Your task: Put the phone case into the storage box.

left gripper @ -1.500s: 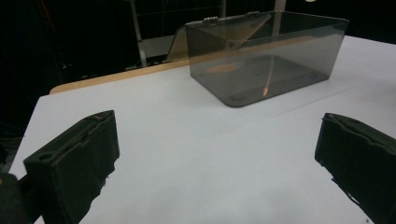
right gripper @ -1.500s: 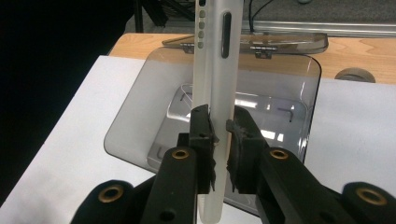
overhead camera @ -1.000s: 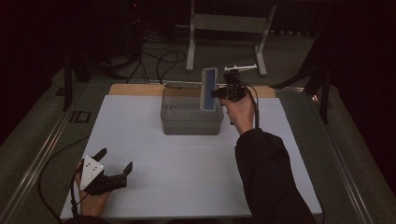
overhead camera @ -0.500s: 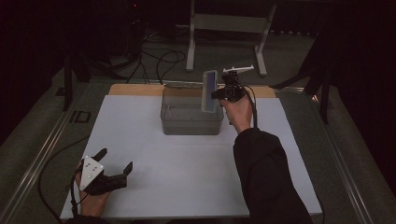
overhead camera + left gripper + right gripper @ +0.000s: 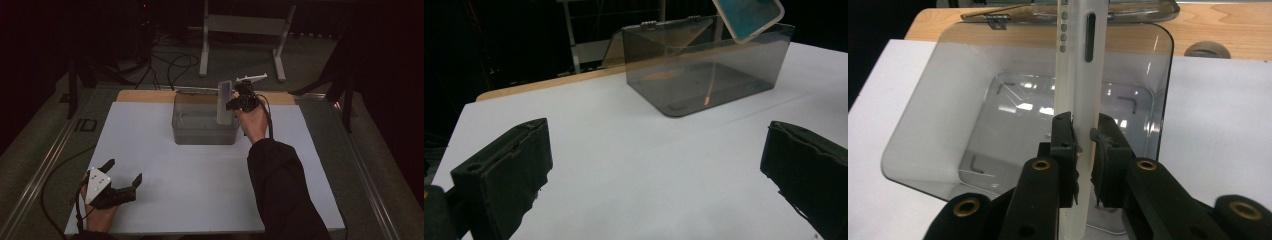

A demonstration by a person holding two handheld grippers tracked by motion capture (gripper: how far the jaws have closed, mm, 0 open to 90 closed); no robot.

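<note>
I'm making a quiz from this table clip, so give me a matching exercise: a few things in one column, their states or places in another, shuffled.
1. phone
2. clear bin
3. left gripper
4. right gripper

a. jaws wide apart, nothing between them
b. stands at the far side of the white table
c. held on edge above the bin
d. jaws shut on the phone

Pairs: 1-c, 2-b, 3-a, 4-d

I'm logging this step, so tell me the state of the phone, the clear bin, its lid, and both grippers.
Phone: upright on edge, clamped, over the bin.
Clear bin: open, looks empty.
Lid: hinged back behind the bin.
Right gripper: shut on the phone.
Left gripper: open, holding nothing, low over the white table.
</note>
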